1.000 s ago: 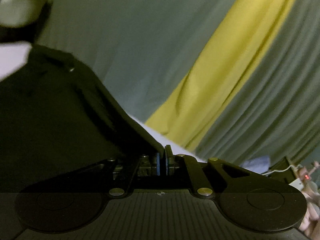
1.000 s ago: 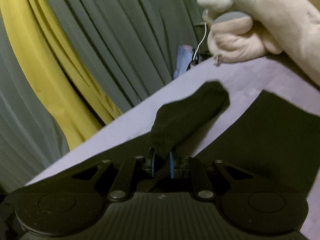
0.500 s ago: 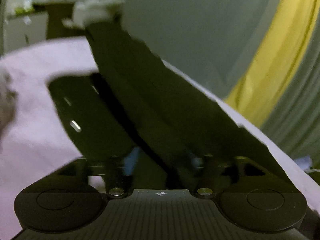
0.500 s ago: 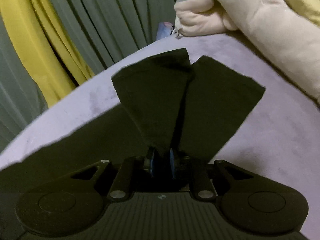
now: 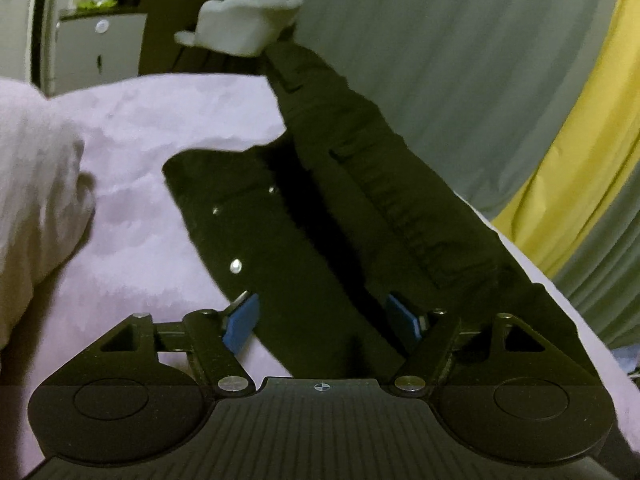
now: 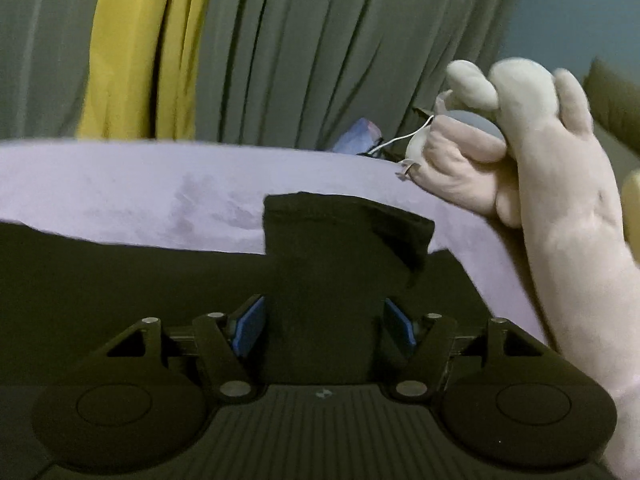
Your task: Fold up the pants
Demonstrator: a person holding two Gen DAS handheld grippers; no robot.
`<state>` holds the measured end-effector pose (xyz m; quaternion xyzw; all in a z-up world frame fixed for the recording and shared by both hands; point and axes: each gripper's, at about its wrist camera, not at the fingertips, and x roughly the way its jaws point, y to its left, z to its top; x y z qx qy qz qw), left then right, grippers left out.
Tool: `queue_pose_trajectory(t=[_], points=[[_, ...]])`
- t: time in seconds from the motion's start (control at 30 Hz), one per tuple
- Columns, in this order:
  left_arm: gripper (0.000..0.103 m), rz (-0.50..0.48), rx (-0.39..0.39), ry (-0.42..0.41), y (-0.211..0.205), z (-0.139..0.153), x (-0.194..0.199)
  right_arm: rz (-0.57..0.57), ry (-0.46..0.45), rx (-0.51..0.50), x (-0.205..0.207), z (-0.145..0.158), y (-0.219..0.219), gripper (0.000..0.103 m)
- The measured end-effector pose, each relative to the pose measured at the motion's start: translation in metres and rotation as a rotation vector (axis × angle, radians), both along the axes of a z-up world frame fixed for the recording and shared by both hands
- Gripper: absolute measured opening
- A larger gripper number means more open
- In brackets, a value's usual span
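Black pants (image 5: 320, 248) lay on lavender bedsheet (image 5: 160, 128), one half folded over the other w/ dark crease running diagonally betw. the two layers; small metal snaps (image 5: 236, 266) visible on lower layer, gathered elastic waistband (image 5: 404, 216) along upper edge. Left gripper (image 5: 322, 320) spread wide, blue pads (image 5: 240, 322) well apart, pants fabric lying betw. them but not clamped — released. In left wrist view, far end of pants lifted toward a white-gloved hand (image 5: 240, 24) near top, cabinets (image 5: 100, 44) behind it, blurred. Right gripper (image 6: 322, 326) likewise wide apart, blue pads (image 6: 250, 326) flanking a folded-over leg end (image 6: 340, 248) w/o pinching it — released too. Leg end lay atop rest of pants, hem edge reaching onto sheet. Pale plush toy (image 6: 540, 168) at right of right wrist view, resting on bed just beside pants, arm stretching down toward gripper body. Gray curtain (image 6: 320, 48) w/ yellow panel (image 6: 132, 52) behind bed in both views. Small bluish item (image 6: 360, 138) and white cord (image 6: 400, 140) at far bed edge, too small to ID.
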<state>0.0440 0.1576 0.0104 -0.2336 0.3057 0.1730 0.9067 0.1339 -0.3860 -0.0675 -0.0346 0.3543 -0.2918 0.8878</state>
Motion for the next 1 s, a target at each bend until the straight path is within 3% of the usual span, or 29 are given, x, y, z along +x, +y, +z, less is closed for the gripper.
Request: queue_pose_trajectory(t=[0.07,0.1,0.13,0.2,0.3,0.33,0.43,0.6,0.73,1.0], points=[[0.078,-0.007,0.011,-0.007,0.0,0.0,0.002,0.008,0.03,0.0,0.011,-0.01,-0.009,0.053],[0.078,-0.009,0.012,-0.009,0.001,0.001,0.004,0.009,0.016,0.041,0.013,-0.011,-0.018,0.03],[0.078,-0.009,0.013,-0.013,0.002,0.002,0.006,-0.009,-0.013,0.11,0.012,-0.009,-0.03,0.015],[0.08,-0.008,0.023,-0.023,0.006,0.004,0.011,-0.123,-0.123,0.28,-0.007,0.002,-0.058,0.008],[0.082,0.031,0.062,-0.036,0.014,0.006,0.018,-0.324,-0.389,0.548,-0.064,0.013,-0.1,0.008],[0.082,0.04,0.055,-0.037,0.018,0.007,0.023,-0.407,-0.44,0.608,-0.084,0.01,-0.112,0.008],[0.087,0.04,0.0,-0.052,0.03,0.007,0.035,-0.532,-0.44,0.792,-0.118,-0.024,-0.137,0.008],[0.095,0.071,-0.055,-0.066,0.053,0.008,0.055,-0.543,-0.543,0.935,-0.142,-0.041,-0.145,0.013],[0.096,0.109,-0.09,-0.076,0.069,0.002,0.071,-0.524,-0.555,0.961,-0.14,-0.04,-0.144,0.022],[0.096,0.151,-0.235,-0.139,0.09,-0.012,0.096,-0.426,-0.512,0.858,-0.128,-0.023,-0.138,0.016]])
